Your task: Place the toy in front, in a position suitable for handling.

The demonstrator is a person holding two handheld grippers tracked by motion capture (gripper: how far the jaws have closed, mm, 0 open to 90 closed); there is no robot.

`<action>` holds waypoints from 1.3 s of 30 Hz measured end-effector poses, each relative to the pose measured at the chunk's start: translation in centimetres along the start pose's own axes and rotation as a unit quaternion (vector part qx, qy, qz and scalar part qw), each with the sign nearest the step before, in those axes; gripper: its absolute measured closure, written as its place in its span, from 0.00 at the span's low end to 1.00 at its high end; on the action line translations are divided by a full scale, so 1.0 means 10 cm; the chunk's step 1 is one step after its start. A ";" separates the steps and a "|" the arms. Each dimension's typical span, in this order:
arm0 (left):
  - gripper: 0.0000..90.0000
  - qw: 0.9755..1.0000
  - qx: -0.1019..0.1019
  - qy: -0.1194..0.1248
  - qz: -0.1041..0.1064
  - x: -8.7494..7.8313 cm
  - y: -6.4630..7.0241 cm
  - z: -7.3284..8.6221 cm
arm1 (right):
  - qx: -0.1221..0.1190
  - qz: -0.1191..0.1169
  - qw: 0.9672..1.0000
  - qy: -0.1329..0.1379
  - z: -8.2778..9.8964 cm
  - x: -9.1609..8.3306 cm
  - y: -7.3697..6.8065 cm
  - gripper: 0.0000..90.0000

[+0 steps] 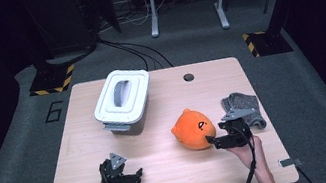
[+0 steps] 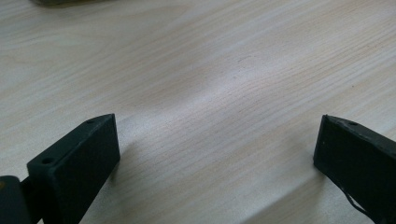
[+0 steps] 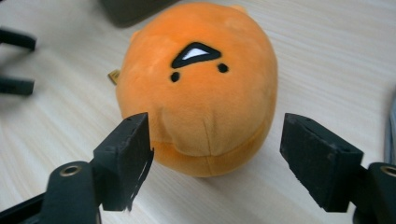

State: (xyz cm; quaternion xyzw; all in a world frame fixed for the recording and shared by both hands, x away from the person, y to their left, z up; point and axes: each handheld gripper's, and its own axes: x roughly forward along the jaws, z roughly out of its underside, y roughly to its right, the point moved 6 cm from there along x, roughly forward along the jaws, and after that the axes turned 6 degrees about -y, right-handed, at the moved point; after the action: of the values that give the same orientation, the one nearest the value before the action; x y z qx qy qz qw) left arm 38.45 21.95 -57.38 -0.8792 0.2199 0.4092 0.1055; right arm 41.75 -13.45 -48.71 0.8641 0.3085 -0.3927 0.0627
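A: Far left of the wooden table (image 1: 175, 170)?
B: White lidded bin (image 1: 123, 101), grey handle on top.
A: Right edge?
B: Grey cloth (image 1: 245, 107), crumpled. Round hole (image 1: 189, 77) near the far edge.

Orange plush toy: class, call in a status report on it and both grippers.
Left gripper open, over bare table. Right gripper open, jaws either side of the orange plush toy, not pressing. Nothing in the way; lidded bin and grey cloth apart.

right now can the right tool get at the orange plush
Probably yes. The right tool sits right at the plush with its jaws open on either side of the near end, not pressing it. Nothing lies between them, and the grey cloth is off to the side.
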 end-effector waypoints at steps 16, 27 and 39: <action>0.06 0.996 0.031 0.041 0.070 -0.18 0.27 -0.19 | 0.068 0.028 0.997 0.012 0.20 -0.04 -0.04 0.20; 0.07 0.982 0.086 0.056 0.160 -0.13 0.72 -0.78 | 0.066 0.042 0.997 0.019 0.12 -0.01 -0.05 0.20; 0.11 0.972 0.082 0.057 0.214 0.13 0.90 -1.27 | 0.060 0.054 0.997 0.020 0.04 -0.01 -0.05 0.21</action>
State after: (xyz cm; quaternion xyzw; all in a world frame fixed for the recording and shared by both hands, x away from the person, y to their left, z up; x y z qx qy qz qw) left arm 43.49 9.00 -50.28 -0.8223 0.4410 0.3518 0.0743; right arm 41.13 -13.25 -48.88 0.8892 0.2385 -0.3896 0.0254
